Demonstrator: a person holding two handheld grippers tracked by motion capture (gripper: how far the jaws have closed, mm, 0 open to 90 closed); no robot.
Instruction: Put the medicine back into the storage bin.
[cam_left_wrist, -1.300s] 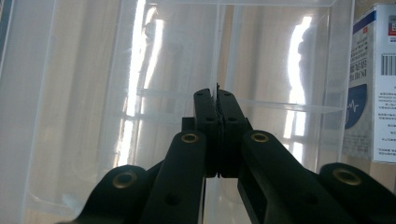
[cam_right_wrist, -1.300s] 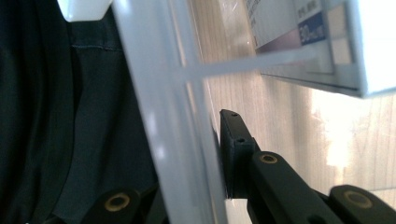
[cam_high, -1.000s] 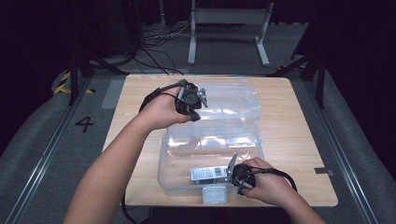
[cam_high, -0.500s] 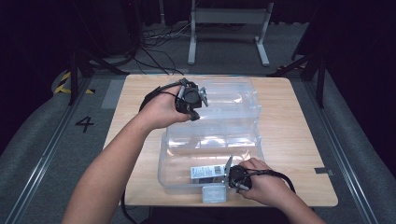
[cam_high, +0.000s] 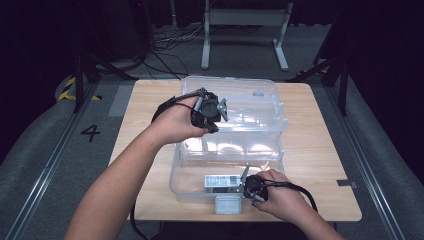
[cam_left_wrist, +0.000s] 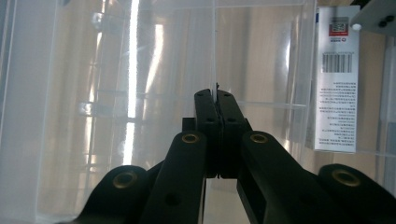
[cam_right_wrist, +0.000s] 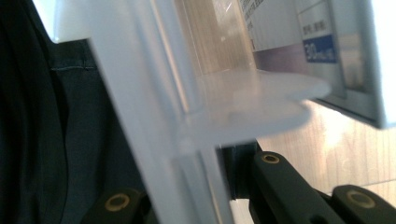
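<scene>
A "4" (cam_high: 90, 132) marks the floor; "30" shows on the box label (cam_right_wrist: 319, 50).

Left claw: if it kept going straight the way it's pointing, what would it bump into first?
The left claw is shut on the clear box's thin wall already. Straight ahead is probably more of that wall, though depth is hard to judge.

A metal stand (cam_high: 245, 30) and loose cables (cam_high: 170, 37) sit on the floor beyond the wooden table (cam_high: 320, 150).
</scene>
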